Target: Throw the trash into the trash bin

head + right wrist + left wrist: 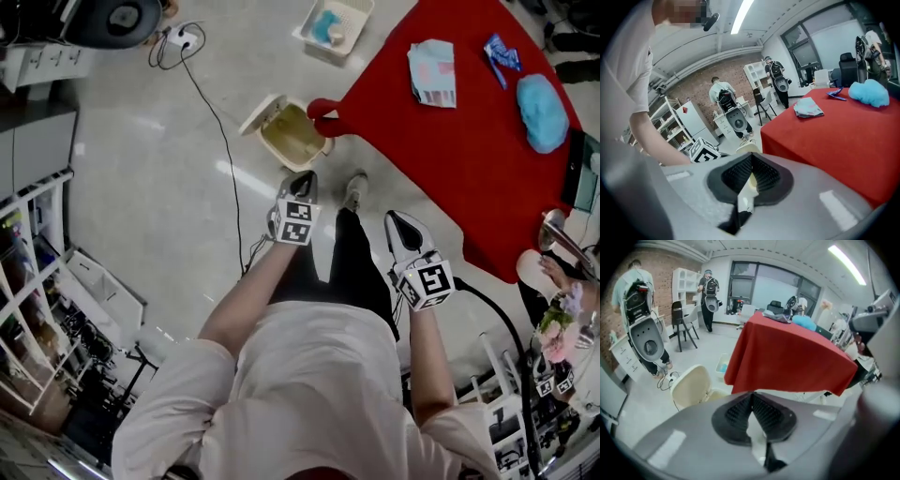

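Left claw (302,180) and right claw (400,223) both closed, empty, over open floor (187,187) between trash bin (292,133) and red table (412,141) edge.

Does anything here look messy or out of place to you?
Nothing is spilled or broken. The bin on the floor stands with its lid flipped open, and a black cable trails loose across the floor beside it, which looks easy to trip over.

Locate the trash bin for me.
In the head view, the open beige trash bin stands on the floor at upper centre. It is beside the left corner of the red-clothed table, just ahead of the left gripper.
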The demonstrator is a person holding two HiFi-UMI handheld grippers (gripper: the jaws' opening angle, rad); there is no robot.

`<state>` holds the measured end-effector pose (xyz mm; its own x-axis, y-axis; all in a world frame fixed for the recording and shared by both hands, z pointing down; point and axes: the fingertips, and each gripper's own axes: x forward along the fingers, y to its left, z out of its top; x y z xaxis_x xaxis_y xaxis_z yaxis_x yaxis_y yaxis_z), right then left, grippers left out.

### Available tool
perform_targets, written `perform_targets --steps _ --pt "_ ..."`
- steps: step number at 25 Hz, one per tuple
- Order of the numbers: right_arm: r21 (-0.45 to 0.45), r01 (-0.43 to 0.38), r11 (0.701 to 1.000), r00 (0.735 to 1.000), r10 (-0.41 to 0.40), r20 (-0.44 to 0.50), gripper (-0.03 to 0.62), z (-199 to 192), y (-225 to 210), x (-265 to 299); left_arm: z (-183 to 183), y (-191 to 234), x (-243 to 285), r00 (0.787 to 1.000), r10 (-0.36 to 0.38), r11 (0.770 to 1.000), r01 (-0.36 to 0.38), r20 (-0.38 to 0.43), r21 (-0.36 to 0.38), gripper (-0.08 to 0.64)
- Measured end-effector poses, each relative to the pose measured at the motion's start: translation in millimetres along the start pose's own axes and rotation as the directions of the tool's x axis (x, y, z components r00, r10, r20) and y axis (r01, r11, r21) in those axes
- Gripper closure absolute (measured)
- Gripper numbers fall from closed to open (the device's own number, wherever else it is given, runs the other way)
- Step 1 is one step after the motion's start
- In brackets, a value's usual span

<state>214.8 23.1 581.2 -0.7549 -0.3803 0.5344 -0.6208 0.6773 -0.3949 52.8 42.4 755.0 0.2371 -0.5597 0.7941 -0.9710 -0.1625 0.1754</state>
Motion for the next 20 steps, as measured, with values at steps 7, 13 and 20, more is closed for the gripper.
perform_targets --steps 7,13,20 --pt "-0.032 0.023 0.999 1.0 -0.022 0.02 0.592 44.9 18.8 -22.4 38.9 -19.8 -77.0 0.998 -0.062 0.998 0.062 0.01 0.023 0.557" --pt "-0.05 0.039 0.998 0.998 -0.037 0.05 0.591 66.9 37.7 -32.6 75.4 -22.5 -127.2 0.991 -0.114 0.991 0.109 0.07 0.076 0.557" --pt "-0.068 0.049 0.996 0.997 -0.045 0.064 0.591 77.9 70.1 -42.9 104.8 -19.7 -180.1 0.979 -0.156 0.984 0.143 0.129 0.108 0.557"
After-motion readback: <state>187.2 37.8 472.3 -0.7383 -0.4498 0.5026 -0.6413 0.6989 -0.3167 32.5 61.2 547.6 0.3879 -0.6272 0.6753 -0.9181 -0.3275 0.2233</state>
